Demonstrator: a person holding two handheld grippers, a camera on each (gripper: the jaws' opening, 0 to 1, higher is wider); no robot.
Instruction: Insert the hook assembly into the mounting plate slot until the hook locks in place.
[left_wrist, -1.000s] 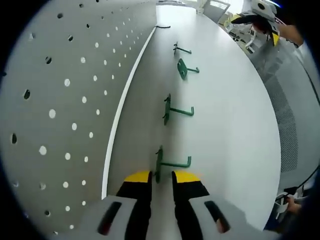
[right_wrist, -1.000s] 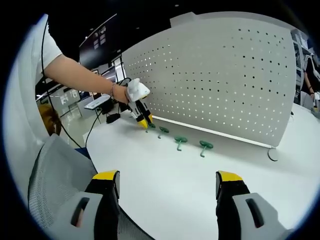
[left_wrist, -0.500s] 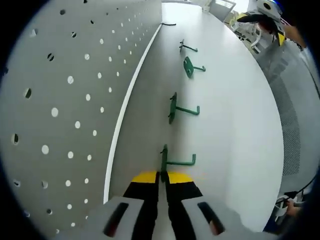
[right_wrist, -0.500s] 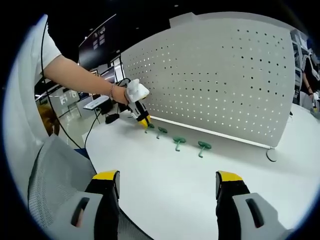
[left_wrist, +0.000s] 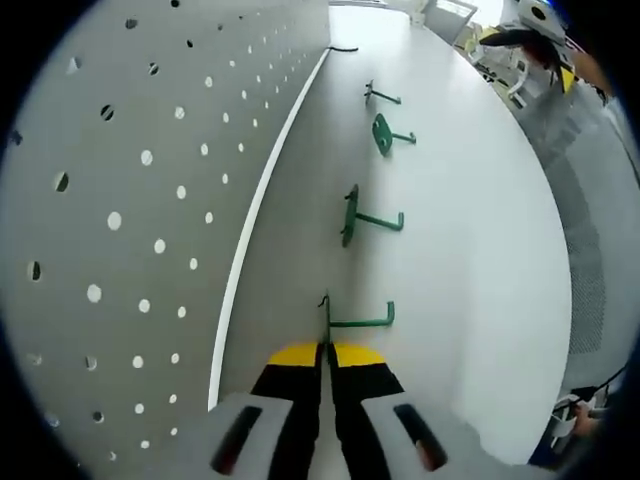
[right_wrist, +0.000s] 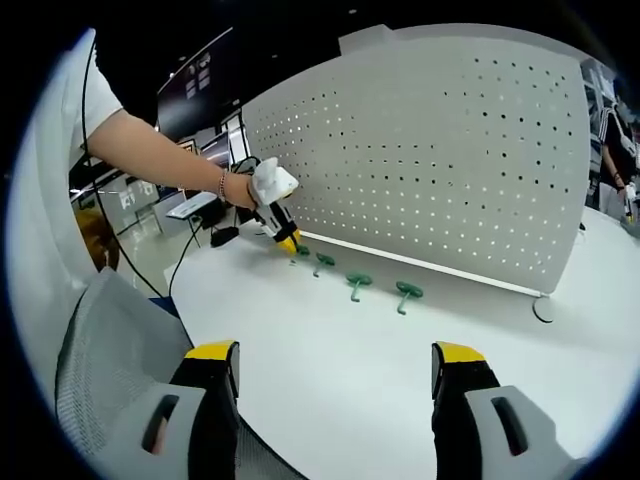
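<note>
Our left gripper (left_wrist: 322, 352) pinches the nearest green metal hook (left_wrist: 345, 320) by its flat base on the white worktop (left_wrist: 470, 250), jaws nearly closed, beside the white perforated mounting panel (left_wrist: 130, 200). Our right gripper (right_wrist: 325, 375) hangs wide open, holding nothing, well apart from the hooks.

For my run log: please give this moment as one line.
left gripper: shut on nearest green hook | right gripper: open, idle | pegboard: no hook
</note>
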